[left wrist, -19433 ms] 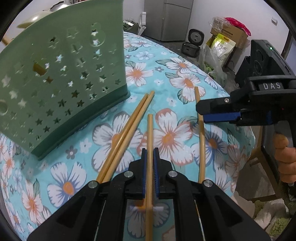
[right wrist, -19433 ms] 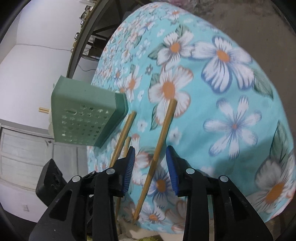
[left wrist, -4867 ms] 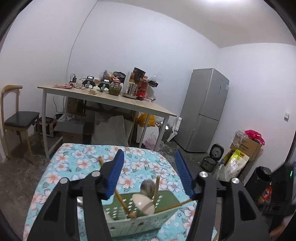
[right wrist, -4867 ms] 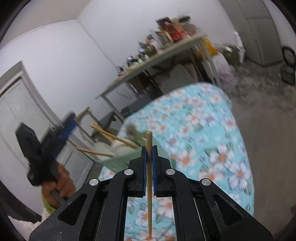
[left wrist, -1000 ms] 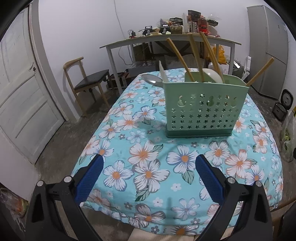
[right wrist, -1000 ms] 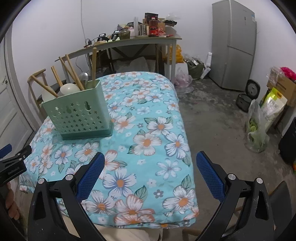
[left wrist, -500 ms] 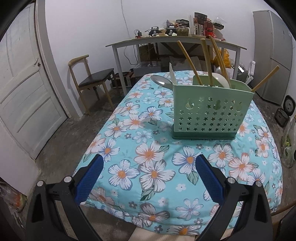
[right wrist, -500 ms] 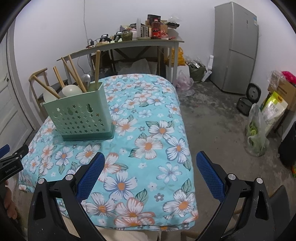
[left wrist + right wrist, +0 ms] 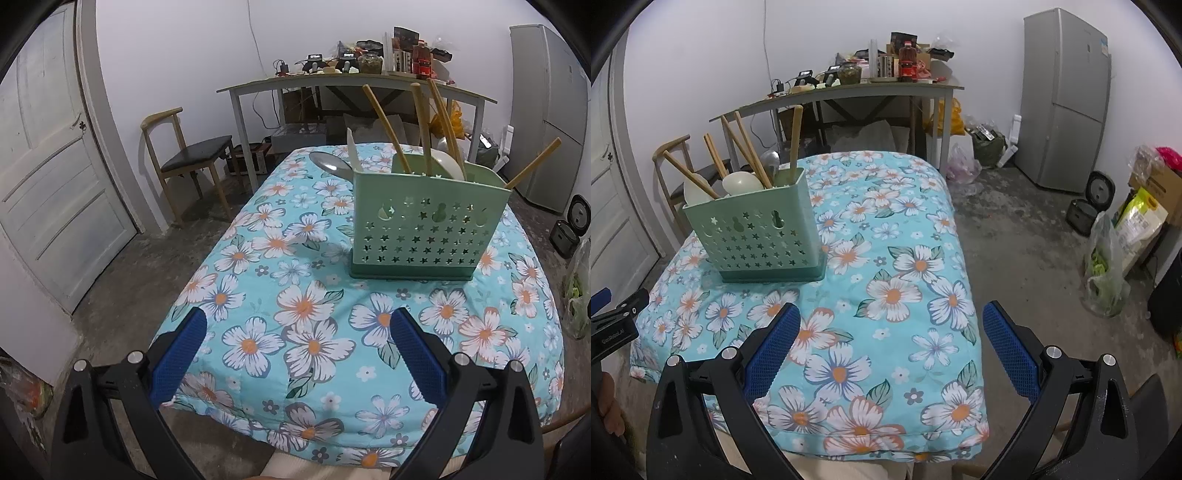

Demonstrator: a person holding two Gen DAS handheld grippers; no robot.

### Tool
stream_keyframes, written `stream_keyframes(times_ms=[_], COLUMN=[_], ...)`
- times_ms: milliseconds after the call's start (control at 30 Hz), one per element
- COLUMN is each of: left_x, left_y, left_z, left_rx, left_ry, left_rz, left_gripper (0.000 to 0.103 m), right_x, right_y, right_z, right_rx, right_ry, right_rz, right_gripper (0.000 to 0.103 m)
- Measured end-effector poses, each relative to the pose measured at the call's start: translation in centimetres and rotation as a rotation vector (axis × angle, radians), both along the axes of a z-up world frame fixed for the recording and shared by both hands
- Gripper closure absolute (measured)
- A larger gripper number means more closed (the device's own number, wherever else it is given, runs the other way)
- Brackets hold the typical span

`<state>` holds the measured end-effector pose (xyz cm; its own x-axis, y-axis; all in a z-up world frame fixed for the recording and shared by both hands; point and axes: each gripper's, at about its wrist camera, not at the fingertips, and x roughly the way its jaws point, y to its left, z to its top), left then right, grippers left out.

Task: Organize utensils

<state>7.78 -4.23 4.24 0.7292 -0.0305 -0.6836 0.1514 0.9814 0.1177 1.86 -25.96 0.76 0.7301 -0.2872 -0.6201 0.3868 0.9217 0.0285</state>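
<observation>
A green perforated utensil holder [image 9: 424,229] [image 9: 757,232] stands upright on the floral-covered table [image 9: 314,332] [image 9: 905,295]. Several wooden chopsticks [image 9: 421,129] [image 9: 746,151], a metal spoon [image 9: 328,162] [image 9: 770,160] and pale spoons [image 9: 740,182] stick out of it. My left gripper [image 9: 295,347] is open and empty, held back over the table's near edge. My right gripper [image 9: 890,339] is likewise open and empty, over the near right part of the table. The holder is well ahead of both. The left gripper's tip [image 9: 617,314] shows at the right wrist view's left edge.
A wooden chair [image 9: 188,155] and a white door [image 9: 48,166] are on the left. A cluttered grey table [image 9: 351,85] stands behind. A grey fridge [image 9: 1063,99], bags [image 9: 1108,266] and a rice cooker [image 9: 1086,206] are on the right floor.
Both open grippers have drifted slightly, so the holder looks a little nearer and shifted right in the left view. Nothing on the table has moved.
</observation>
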Motion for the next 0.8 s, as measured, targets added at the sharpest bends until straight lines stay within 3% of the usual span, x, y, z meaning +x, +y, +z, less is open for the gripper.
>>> stream_keyframes(times_ms=[800], left_x=[0.01], left_y=[-0.12], left_z=[-0.22], left_rx=[0.001], left_ry=[0.014], left_rz=[-0.009], left_gripper=[0.006], right_x=[0.07], right_y=[0.17], right_z=[0.06], right_rx=[-0.002], right_ry=[-0.003], right_rz=[0.004], right_gripper=[0.008])
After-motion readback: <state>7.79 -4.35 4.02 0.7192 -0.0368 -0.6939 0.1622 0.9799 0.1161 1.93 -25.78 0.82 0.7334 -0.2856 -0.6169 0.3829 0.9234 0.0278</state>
